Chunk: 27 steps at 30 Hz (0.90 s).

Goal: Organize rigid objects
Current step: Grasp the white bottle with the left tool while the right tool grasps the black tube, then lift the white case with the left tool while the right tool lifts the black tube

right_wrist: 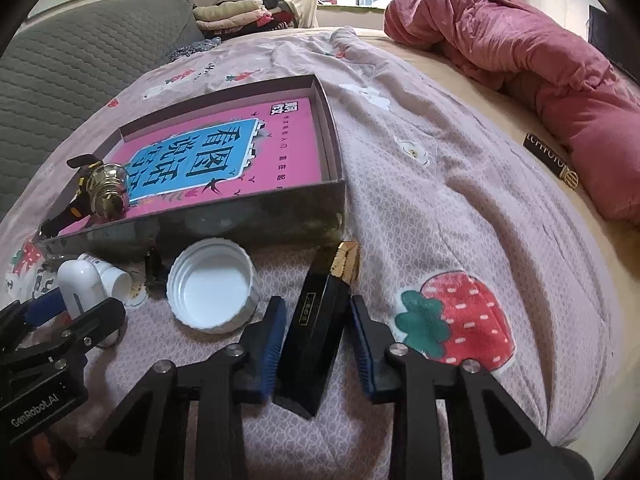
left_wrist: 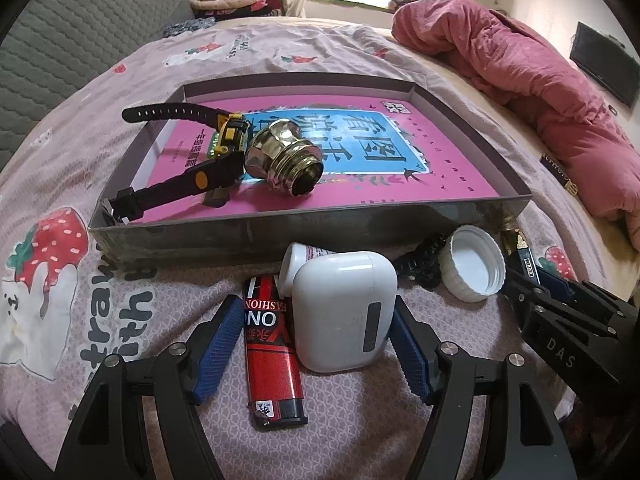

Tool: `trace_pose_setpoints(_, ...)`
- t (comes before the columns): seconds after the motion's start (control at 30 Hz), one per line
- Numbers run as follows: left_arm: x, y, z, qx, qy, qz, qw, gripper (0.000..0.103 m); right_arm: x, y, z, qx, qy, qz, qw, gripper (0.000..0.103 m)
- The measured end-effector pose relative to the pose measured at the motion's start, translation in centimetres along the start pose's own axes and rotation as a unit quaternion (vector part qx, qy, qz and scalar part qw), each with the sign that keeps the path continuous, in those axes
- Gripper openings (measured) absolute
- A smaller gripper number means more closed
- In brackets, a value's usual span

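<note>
- black box (right_wrist: pixel 316 344) with gold end, on the bed between right gripper (right_wrist: pixel 318 344) jaws, pinched at its sides
- white earbud case (left_wrist: pixel 344 312) and red lighter (left_wrist: pixel 272 356) between spread left gripper (left_wrist: pixel 316 340) jaws
- white cap (left_wrist: pixel 472 264) beyond
- farther, tray (left_wrist: pixel 280 228) holding watch (left_wrist: pixel 200 160), brass fitting (left_wrist: pixel 284 160)

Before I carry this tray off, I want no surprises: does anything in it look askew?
Yes. The black watch lies with both strap ends draped over the tray's rim, so it could slip out. The brass fitting lies on its side against it.
</note>
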<state>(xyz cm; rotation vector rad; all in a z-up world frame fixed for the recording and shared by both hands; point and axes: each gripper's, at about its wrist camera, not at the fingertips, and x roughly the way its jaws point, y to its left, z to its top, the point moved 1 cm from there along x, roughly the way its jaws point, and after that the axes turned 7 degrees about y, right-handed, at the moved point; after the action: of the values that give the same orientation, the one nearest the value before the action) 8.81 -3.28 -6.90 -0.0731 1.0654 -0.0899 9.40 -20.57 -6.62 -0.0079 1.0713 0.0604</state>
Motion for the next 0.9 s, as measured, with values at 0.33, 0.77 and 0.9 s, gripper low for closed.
trace_pose_setpoints(0.33,0.1,0.2,0.1,-0.008,0.003,-0.007,0.9999,0.068,0.2,0.1,0.1,-0.011,-0.003,0.000,1.000,0.030)
trace_pose_setpoints(0.77,-0.8,1.3,0.2,-0.026,0.003,-0.026,0.9993,0.043,-0.2,0.4,-0.1,-0.022,-0.007,0.007,1.000,0.024)
trace_pose_setpoints(0.9,-1.4,1.5,0.1,-0.032,-0.002,-0.042,0.9986,0.036,-0.5,0.3,-0.1,-0.024,-0.009,0.010,1.000,0.023)
